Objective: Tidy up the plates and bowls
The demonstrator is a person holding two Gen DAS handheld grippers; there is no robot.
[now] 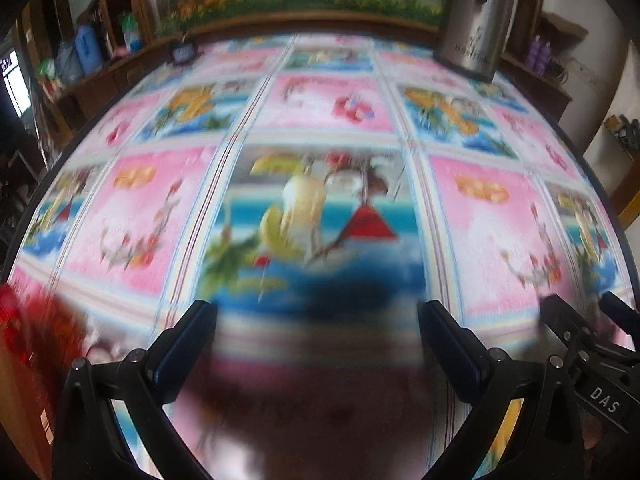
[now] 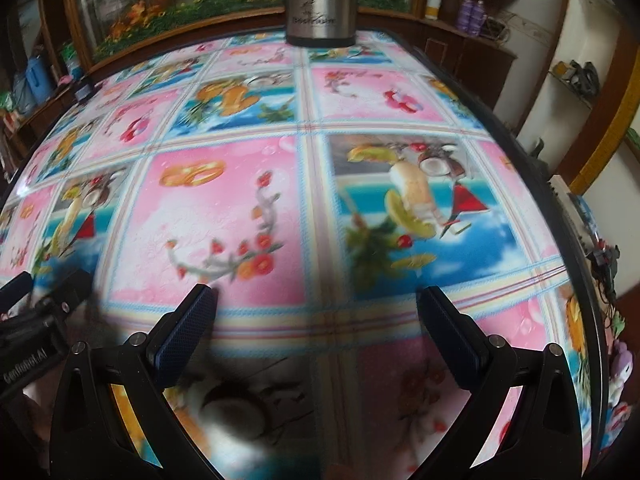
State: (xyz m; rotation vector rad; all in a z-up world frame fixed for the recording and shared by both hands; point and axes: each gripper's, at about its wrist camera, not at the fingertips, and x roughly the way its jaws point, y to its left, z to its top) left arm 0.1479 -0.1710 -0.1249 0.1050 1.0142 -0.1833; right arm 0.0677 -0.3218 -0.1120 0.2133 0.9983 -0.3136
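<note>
No plate or bowl shows in either view. My left gripper point(image 1: 318, 308) is open over the tablecloth, with nothing between its fingers. My right gripper point(image 2: 316, 292) is open too and holds nothing. Each gripper hovers low above the table point(image 1: 328, 100), side by side. The right gripper point(image 1: 588, 312) shows at the lower right edge of the left wrist view. The left gripper point(image 2: 48, 284) shows at the lower left edge of the right wrist view. Both views are blurred by motion.
A bright fruit-and-flower cloth covers the table point(image 2: 224, 208). A steel kettle point(image 1: 472, 20) point(image 2: 320, 0) stands at the far edge. A blurred red thing point(image 1: 20, 328) lies at the near left. Wooden shelves with bottles point(image 2: 474, 14) stand behind. The table's right edge point(image 2: 560, 216) is close.
</note>
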